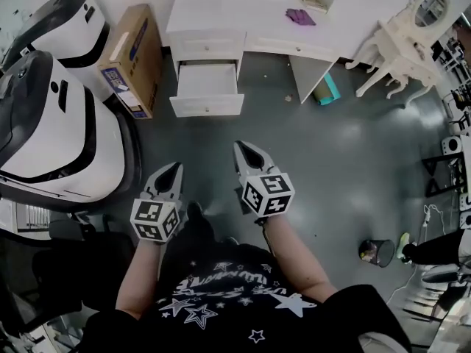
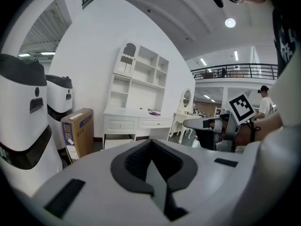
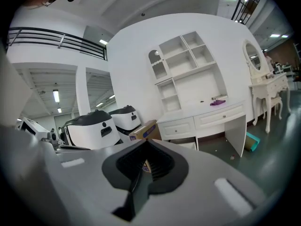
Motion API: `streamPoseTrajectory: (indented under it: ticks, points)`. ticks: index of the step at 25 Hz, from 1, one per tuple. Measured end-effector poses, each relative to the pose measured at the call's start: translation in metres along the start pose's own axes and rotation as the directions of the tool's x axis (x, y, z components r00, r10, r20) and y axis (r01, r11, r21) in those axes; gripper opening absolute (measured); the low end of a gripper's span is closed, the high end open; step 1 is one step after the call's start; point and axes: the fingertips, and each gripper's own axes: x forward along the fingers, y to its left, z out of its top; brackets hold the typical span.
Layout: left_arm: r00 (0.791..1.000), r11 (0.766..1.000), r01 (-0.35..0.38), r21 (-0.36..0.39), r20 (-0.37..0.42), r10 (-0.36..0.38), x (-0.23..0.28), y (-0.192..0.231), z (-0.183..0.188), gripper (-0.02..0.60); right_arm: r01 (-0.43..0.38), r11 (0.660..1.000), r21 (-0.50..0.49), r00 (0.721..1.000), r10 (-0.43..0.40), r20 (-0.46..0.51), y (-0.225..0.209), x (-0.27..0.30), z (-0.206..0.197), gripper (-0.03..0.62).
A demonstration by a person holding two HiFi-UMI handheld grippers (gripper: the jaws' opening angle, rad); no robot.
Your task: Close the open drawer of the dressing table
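The white dressing table [image 1: 221,13] stands against the far wall, seen from the head view. Its lower left drawer [image 1: 207,87] is pulled out and looks empty. Both grippers hover over the grey floor, well short of the drawer and pointing toward it. My left gripper [image 1: 175,168] has its jaws together with nothing in them. My right gripper [image 1: 241,147], slightly further forward, is shut and empty too. In the left gripper view the left gripper [image 2: 150,142] points at the drawer [image 2: 117,142]. Past the right gripper [image 3: 146,142] the drawer [image 3: 188,144] shows under the tabletop.
A cardboard box [image 1: 132,57] leans left of the table, beside two large white-and-black machines [image 1: 51,123]. A purple cloth [image 1: 300,17] lies on the tabletop. A teal object [image 1: 327,90] lies under the table, a small white vanity [image 1: 397,57] stands at right, and a bin [image 1: 377,252] is near right.
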Motion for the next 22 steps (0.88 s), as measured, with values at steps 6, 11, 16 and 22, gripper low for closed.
streamPoseTrajectory:
  ticks: [6,11,16,22]
  points:
    - [0.998,0.998,0.060,-0.008,-0.018,-0.060,0.033,0.050,0.010,0.009,0.078,0.997,0.009,0.997,-0.078,-0.021,-0.005,0.064,0.002,0.003]
    - [0.992,0.993,0.118,0.001,-0.040,-0.118,0.050,0.087,0.017,0.009,0.157,0.987,0.038,0.987,-0.157,-0.023,-0.005,0.103,0.004,0.003]
    - [0.990,0.991,0.133,-0.008,-0.038,-0.134,0.063,0.124,0.023,0.009,0.220,0.974,0.050,0.975,-0.218,-0.035,-0.006,0.118,0.001,0.003]
    - [0.993,0.993,0.111,-0.044,-0.035,-0.113,0.085,0.156,0.023,0.009,0.261,0.964,0.046,0.963,-0.256,-0.088,-0.022,0.128,-0.015,0.003]
